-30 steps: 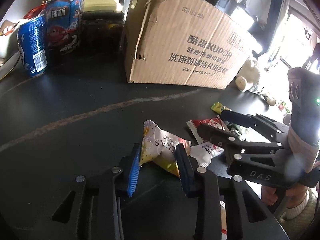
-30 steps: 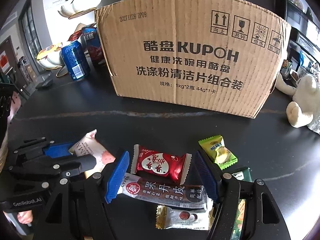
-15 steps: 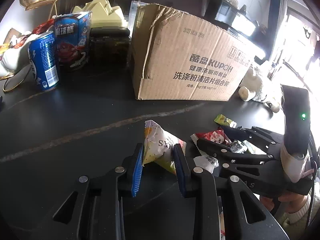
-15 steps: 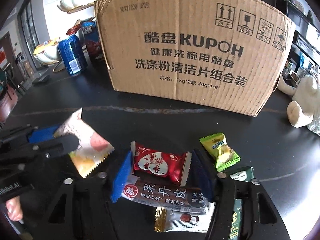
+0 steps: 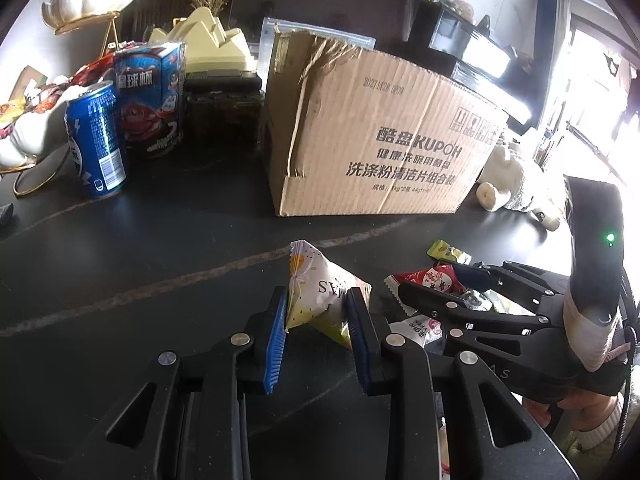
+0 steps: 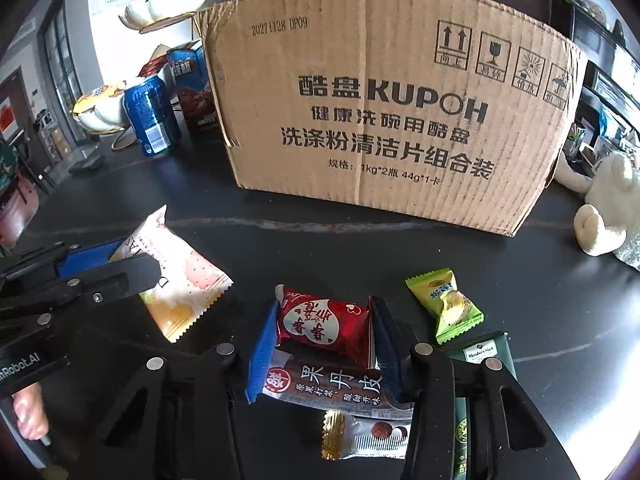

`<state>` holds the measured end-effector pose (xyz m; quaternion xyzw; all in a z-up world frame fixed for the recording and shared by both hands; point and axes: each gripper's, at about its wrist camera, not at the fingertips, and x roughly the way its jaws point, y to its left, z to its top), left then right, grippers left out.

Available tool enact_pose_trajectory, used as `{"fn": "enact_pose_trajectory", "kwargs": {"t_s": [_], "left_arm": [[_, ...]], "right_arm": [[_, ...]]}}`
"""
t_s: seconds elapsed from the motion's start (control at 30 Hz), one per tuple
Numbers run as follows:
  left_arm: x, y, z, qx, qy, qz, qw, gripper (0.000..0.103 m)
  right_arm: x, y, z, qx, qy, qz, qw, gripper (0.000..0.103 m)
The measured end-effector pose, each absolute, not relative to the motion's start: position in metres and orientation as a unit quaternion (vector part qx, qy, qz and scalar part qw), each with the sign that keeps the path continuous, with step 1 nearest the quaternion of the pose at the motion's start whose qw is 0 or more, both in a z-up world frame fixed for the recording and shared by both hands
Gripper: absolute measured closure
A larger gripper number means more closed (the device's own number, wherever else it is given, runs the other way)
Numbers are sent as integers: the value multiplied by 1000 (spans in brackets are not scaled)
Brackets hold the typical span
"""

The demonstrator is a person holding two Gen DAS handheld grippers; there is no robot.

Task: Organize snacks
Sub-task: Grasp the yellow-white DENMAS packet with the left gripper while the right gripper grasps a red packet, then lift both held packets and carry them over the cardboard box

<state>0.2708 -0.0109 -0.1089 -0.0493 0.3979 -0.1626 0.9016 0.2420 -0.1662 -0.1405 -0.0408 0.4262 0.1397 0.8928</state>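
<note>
My left gripper (image 5: 318, 312) is shut on a white and yellow snack packet (image 5: 320, 292) and holds it off the black table; the packet also shows in the right wrist view (image 6: 180, 280). My right gripper (image 6: 324, 336) is shut on a red snack packet (image 6: 320, 322) among the pile; it also shows in the left wrist view (image 5: 434, 280). A brown bar packet (image 6: 336, 386), a gold-ended packet (image 6: 360, 436), a green candy (image 6: 448, 304) and a dark green packet (image 6: 480, 356) lie around it. The cardboard box (image 6: 392, 112) stands behind.
A blue can (image 5: 96, 140), a blue snack carton (image 5: 150, 96) and a dark jar (image 5: 222, 112) stand left of the box. A white shell dish (image 5: 24, 136) is at the far left. A white plush toy (image 6: 604, 208) lies right of the box.
My left gripper closed on the white and yellow packet and lifted it. My right gripper narrowed its jaws onto the red packet.
</note>
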Motion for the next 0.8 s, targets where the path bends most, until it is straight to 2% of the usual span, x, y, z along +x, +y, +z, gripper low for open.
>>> {"fn": "enact_pose_trajectory", "kwargs": {"t_s": [0.37,0.8], "left_arm": [[265,-15,-91,-46,378,-164,910,74],[259,-27,-33,-37,334,-158,928,74]], "right_arm": [[234,-175,-104,-29,386,141,911,57],[227,-193,-42,-2,325,133,936,57]]}}
